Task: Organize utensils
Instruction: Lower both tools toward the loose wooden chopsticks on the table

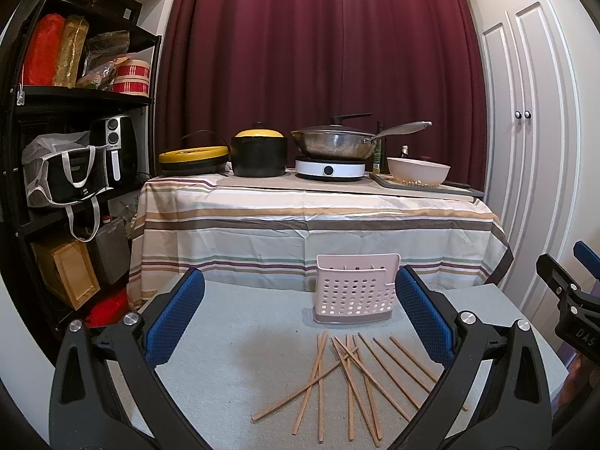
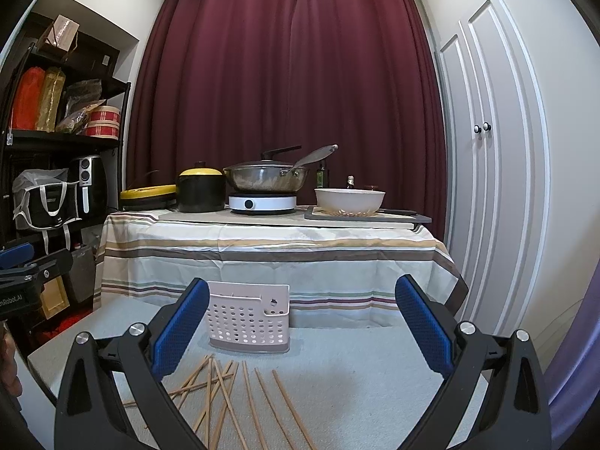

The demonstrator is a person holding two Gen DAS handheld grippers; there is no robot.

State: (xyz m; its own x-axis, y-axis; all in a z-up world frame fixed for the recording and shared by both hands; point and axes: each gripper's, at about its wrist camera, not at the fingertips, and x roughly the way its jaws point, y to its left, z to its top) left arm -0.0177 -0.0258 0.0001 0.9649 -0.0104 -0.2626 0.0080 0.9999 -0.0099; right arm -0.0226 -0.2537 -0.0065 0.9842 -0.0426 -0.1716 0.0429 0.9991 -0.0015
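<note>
Maroon curtain [image 2: 285, 75] — white wardrobe [image 2: 495, 157]

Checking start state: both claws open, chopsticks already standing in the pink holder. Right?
One thing is wrong: the chopsticks lie scattered on the table in front of the pink holder, not in it, as the left wrist view shows. Both the left claw and right claw are open.

In the left wrist view, the right finger of the left gripper [image 1: 300, 313] covers the right edge of the pink utensil holder [image 1: 352, 288] and the far ends of some chopsticks [image 1: 348, 378]. In the right wrist view, the left finger of the right gripper [image 2: 302, 324] hides part of the chopsticks [image 2: 225, 393], and the lower edge of the picture cuts their near ends. The inside of the utensil holder [image 2: 249, 317] cannot be seen. The bottle labels behind the white bowl [image 2: 349, 199] are too small to read.
</note>
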